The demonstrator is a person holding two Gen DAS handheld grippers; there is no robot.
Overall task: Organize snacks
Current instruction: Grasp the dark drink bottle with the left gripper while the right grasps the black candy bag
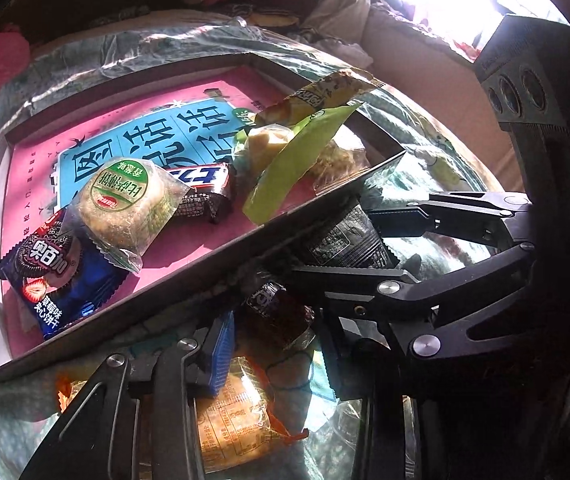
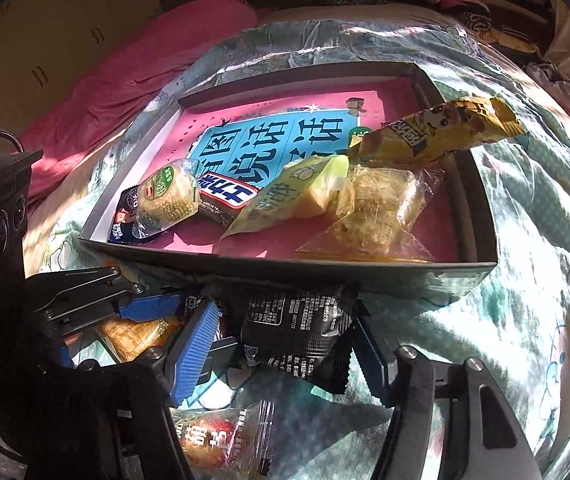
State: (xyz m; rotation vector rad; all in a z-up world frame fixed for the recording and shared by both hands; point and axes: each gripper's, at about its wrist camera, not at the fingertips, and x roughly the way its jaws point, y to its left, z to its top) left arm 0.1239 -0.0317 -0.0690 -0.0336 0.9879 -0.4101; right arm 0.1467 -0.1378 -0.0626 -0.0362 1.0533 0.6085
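1. Two loose snacks are shown being taken up at once from the bedspread [image 2: 525,320], just outside the near edge of the grey tray [image 2: 285,268], where other snacks already lie.

2. The right gripper [image 2: 281,356] is seen about half open, its fingers set on either side of the black packet [image 2: 293,320]. The packet lies against the tray's near wall. Whether the pads already press on it cannot be told.

3. The left gripper [image 1: 275,354] is seen narrowed, with the dark red packet [image 1: 273,312] between its fingertips. That packet lies just beside the black one, partly over an orange packet [image 1: 229,420]. A firm hold cannot be confirmed from either view.

4. A clean pick is judged to need the body of each packet pinched, not the crimped foil ends, which are likely to slip.

5. The orange packet beneath should be left out of the left jaws, so that only one snack is lifted.

6. With both grippers crowded near the same stretch of tray edge, the lifts are best made straight up and one after the other, so that collisions are avoided.

7. The tray wall must be cleared before anything is carried inward. Bare space is visible along the tray's near edge, between the round biscuit packet [image 1: 125,204] and the green packet [image 1: 297,156].
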